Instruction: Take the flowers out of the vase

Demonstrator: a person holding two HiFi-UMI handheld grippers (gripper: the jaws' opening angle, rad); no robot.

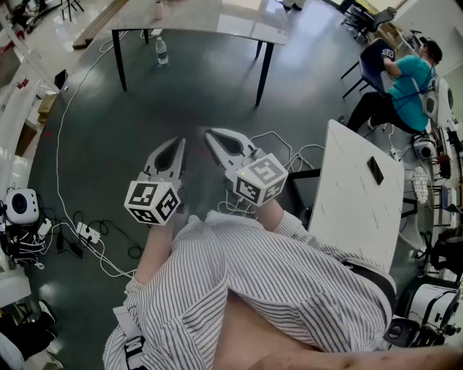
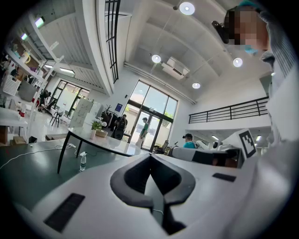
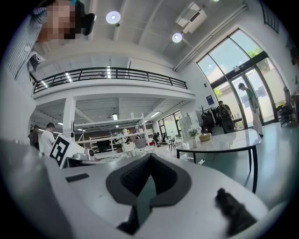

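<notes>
In the head view, the left gripper [image 1: 177, 144] and the right gripper [image 1: 212, 137] are held level and side by side in front of the person's striped shirt, above the dark floor [image 1: 108, 130]. Both are clenched on nothing. A long surface [image 1: 195, 18] stands well ahead, with a water bottle [image 1: 161, 50] on the floor by one of its legs. The vase cannot be made out from here.

In the left gripper view, the jaws are seen pressed together and empty. Far beyond them, the flowers [image 2: 96, 125] stand upright in the vase [image 2: 93, 133] near the end of the surface, just beside a shallow bowl [image 2: 101, 133].

In the right gripper view, the jaws are likewise seen shut with nothing between them. The flowers and vase are again seen on the distant surface, next to the bowl.

The task is judged not yet begun: the approach is the step in hand. For the next move, the surface must be walked up to, one gripper opened, and the stems taken above the vase's rim. The vase would probably have to be steadied by the other gripper.
</notes>
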